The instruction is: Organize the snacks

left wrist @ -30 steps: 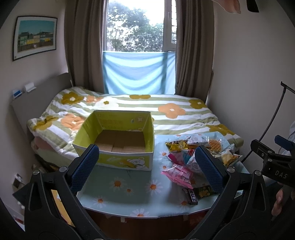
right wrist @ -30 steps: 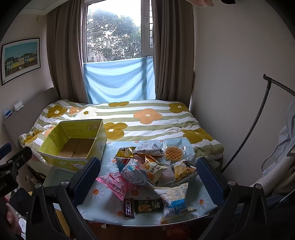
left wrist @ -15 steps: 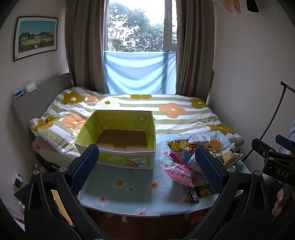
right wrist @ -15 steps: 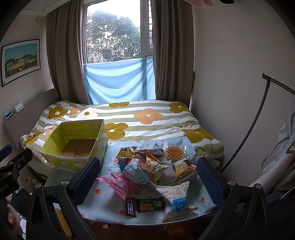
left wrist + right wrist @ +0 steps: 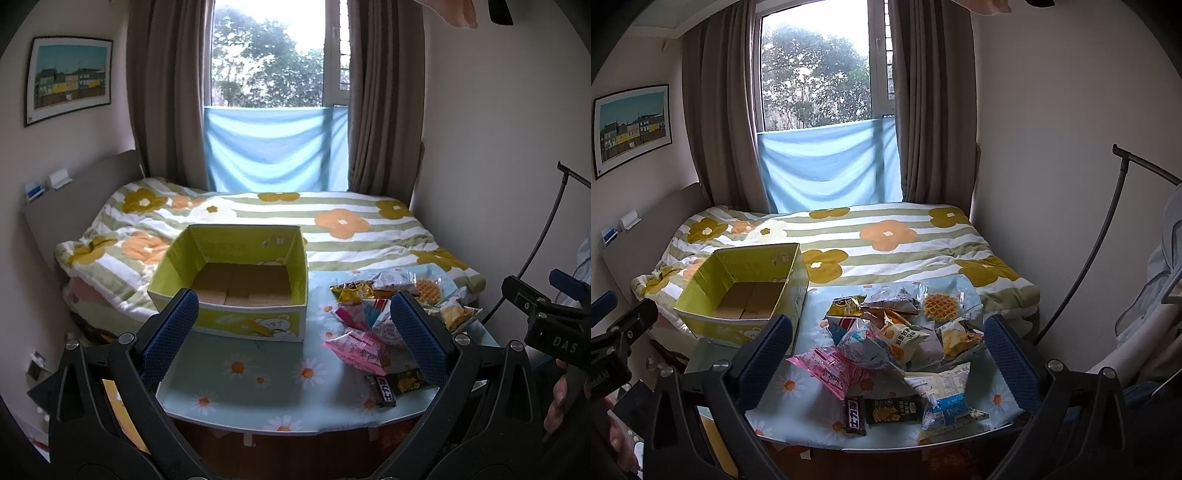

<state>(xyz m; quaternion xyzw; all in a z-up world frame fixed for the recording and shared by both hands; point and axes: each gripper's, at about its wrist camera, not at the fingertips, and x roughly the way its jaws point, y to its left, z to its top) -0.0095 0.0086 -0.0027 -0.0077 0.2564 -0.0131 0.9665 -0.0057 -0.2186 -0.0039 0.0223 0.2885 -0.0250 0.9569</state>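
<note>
As seen along the left fingers: the left gripper hangs above the near table edge, spread wide, pinching nothing.
Box: a yellow-green cardboard box stands on the daisy-print table, top open, with only its brown floor showing.
Snacks: a heap of packets lies to the right of the box, apart from it; a pink packet is nearest the gripper.
Backdrop: flowered bed.

Right view, claw: the right gripper is also spread wide, holding nothing, above the heap.
Near edge: a dark chocolate bar and a blue-white packet.
Far side: a wrapped waffle.
Box: left of the snacks.
</note>
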